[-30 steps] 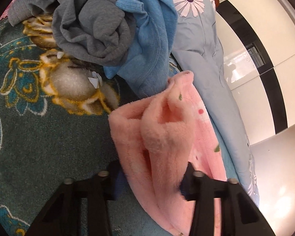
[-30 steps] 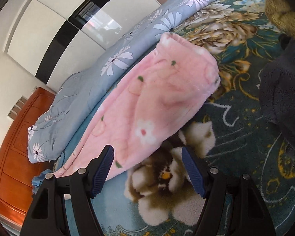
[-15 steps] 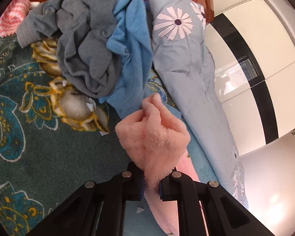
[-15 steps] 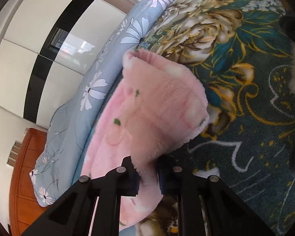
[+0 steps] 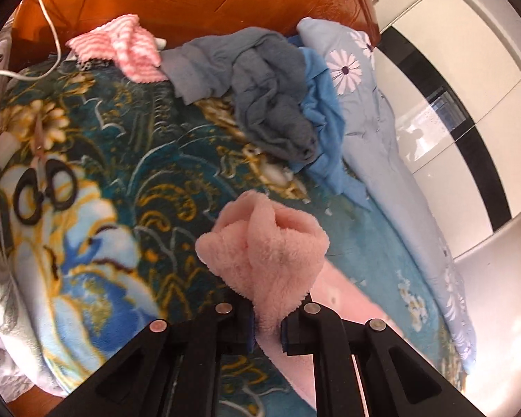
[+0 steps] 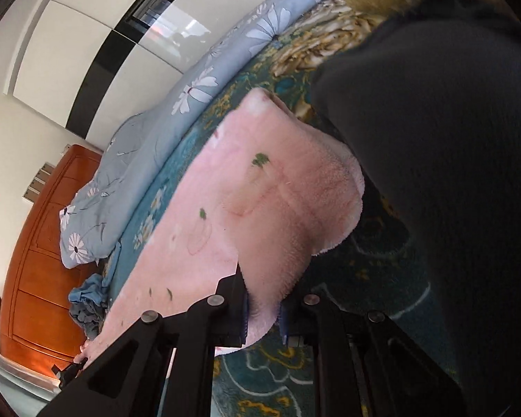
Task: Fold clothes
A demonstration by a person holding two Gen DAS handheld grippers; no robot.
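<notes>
Pink fleece garment [image 5: 264,253] stretched above teal floral blanket [image 5: 149,160] on bed, one bunched end clamped in left gripper [image 5: 267,326], other end [image 6: 267,201] clamped in right gripper [image 6: 263,316]. Grey garment [image 5: 271,104] and blue garment [image 5: 324,118] piled beyond, against pale daisy-print duvet [image 5: 375,132]. Scissors [image 5: 45,187] seen lying on blanket at left.

the pink fleece garment [image 5: 264,253] bunches over the left gripper [image 5: 267,330], hiding its fingertips. in the right wrist view a dark fleece mass [image 6: 444,160] runs off the right edge and covers the floral blanket [image 6: 333,385] beneath it.
</notes>
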